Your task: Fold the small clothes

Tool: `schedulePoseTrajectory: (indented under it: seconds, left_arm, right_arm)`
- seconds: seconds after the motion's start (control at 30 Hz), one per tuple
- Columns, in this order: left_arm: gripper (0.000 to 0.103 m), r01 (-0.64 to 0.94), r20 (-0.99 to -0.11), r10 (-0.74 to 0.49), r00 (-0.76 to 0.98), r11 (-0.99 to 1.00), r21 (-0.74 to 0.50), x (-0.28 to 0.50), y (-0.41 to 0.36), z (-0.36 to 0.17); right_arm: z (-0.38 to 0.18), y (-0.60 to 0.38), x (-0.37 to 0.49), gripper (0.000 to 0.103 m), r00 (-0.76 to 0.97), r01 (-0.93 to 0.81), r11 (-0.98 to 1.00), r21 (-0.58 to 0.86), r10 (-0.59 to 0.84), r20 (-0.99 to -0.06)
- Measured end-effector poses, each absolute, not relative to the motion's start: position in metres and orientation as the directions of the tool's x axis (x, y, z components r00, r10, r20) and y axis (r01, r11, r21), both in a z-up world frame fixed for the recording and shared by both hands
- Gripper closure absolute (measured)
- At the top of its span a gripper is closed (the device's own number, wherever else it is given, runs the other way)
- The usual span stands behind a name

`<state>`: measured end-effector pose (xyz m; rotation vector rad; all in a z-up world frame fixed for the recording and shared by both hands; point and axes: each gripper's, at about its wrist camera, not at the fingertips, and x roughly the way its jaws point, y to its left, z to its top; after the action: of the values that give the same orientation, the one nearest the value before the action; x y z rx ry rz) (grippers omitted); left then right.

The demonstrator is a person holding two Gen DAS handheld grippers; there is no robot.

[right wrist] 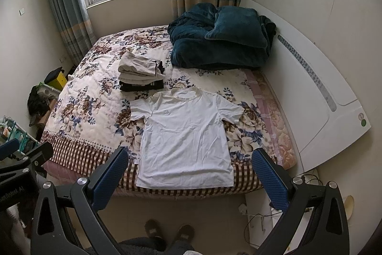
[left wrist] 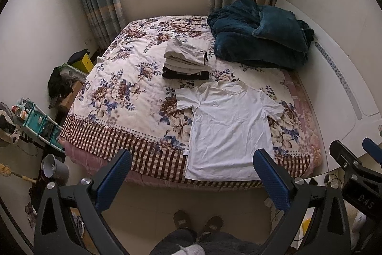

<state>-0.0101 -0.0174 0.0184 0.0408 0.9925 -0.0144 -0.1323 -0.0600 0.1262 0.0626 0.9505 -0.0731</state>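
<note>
Your left tongs (left wrist: 192,170) and right tongs (right wrist: 191,169) both hang released and empty above the floor at the bed's near edge. Just ahead, the white short-sleeved cotton T-shirt (right wrist: 185,135) lies spread flat, front up, lightly creased, its hem at the edge of the floral quilted bedspread (right wrist: 95,97). Beyond its collar sits a stack of folded beige and black clothes (right wrist: 140,74).

Left gripper (left wrist: 192,177) held raised, fingers spread wide, nothing between the blue pads (left wrist: 114,179). Right gripper (right wrist: 191,177) level beside it, likewise spread wide and empty. Person standing, both slippered feet (left wrist: 198,225) together on the floor below the grippers.
</note>
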Motion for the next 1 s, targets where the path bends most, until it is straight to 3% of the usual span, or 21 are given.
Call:
schedulePoseTrajectory:
  seconds: [0.33,0.6,0.83,1.0]
  left_arm:
    - [0.0,-0.052,-0.817,0.091,0.569,0.996,0.075,0.036,-0.025,-0.016]
    - [0.0,-0.006,-0.843,0.111,0.526,0.992,0.127,0.121,-0.048,-0.067]
    - [0.0,0.095,-0.892,0.077,0.445,0.987,0.132,0.247,-0.079,-0.164]
    - [0.0,0.135,-0.933,0.073,0.353,0.983,0.128,0.329,-0.102,-0.274]
  right_arm:
    - [0.078,-0.085,-0.086,0.0,0.547,0.097,0.995,0.032,-0.027,-0.837]
    - [0.018,-0.1,0.002,0.0,0.494,0.173,0.984,0.047,-0.046,-0.868]
    - [-0.088,-0.159,0.114,0.0,0.364,0.431,0.894,0.122,-0.048,-0.93]
    - [-0.197,-0.223,0.169,0.0,0.288,0.602,0.773,0.203,0.027,-0.957]
